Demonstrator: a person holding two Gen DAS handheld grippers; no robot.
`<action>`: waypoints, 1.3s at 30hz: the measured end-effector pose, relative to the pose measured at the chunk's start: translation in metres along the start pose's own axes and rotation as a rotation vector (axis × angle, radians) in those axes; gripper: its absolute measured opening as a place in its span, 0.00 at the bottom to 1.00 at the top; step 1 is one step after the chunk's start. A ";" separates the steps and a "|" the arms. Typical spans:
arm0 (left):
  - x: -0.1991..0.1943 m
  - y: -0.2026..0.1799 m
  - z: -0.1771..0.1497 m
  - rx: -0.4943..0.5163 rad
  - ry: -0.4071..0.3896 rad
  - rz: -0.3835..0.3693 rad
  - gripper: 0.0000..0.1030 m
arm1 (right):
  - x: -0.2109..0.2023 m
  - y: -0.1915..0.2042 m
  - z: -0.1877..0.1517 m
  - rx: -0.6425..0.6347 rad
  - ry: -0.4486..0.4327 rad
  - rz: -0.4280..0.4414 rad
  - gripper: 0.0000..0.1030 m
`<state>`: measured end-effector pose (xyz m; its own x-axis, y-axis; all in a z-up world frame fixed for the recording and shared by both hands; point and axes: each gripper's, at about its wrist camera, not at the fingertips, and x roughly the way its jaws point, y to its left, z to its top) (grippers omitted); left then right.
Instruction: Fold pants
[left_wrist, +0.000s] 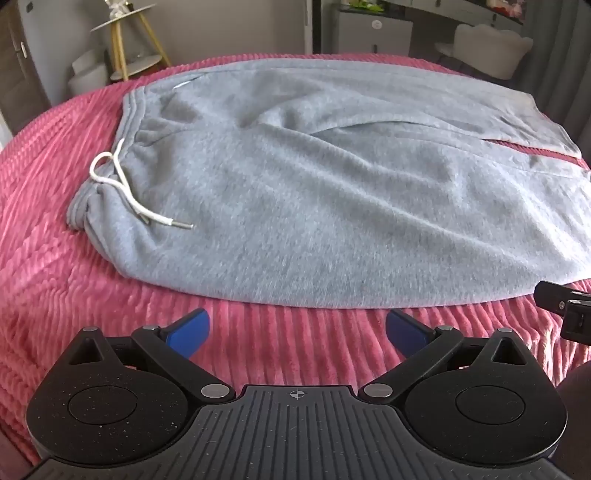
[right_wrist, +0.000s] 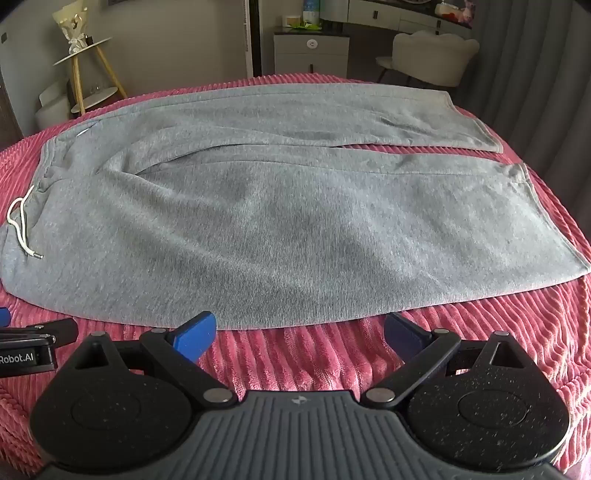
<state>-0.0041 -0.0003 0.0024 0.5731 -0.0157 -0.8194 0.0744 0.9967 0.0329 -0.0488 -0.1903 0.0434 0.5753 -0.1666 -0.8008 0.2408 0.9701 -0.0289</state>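
Note:
Grey sweatpants (left_wrist: 332, 192) lie spread flat on a pink ribbed bedspread (left_wrist: 55, 277), waistband with a white drawstring (left_wrist: 122, 184) to the left and both legs running right. In the right wrist view the pants (right_wrist: 295, 229) show whole, with the leg hems (right_wrist: 524, 192) at the right. My left gripper (left_wrist: 295, 328) is open and empty, just short of the pants' near edge by the waist. My right gripper (right_wrist: 299, 332) is open and empty, just short of the near leg's edge. Each gripper shows at the edge of the other's view.
The pink bedspread (right_wrist: 332, 362) covers the bed under the pants. Behind the bed stand a tiered side table with yellow legs (right_wrist: 88, 62), a white cabinet (right_wrist: 310, 51) and a pale chair (right_wrist: 432, 55). A grey curtain (right_wrist: 535, 74) hangs at the right.

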 end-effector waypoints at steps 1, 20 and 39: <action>-0.001 0.000 -0.001 0.001 0.000 -0.001 1.00 | 0.000 0.000 0.000 0.001 0.000 0.002 0.95; 0.009 0.004 0.001 -0.011 0.038 0.007 1.00 | 0.001 -0.002 -0.001 0.003 0.001 0.003 0.95; 0.011 0.003 0.002 -0.016 0.051 0.013 1.00 | 0.000 -0.004 0.000 0.009 0.002 0.008 0.95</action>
<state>0.0043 0.0027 -0.0049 0.5317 0.0010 -0.8470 0.0538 0.9979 0.0349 -0.0497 -0.1939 0.0435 0.5759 -0.1589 -0.8020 0.2433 0.9698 -0.0175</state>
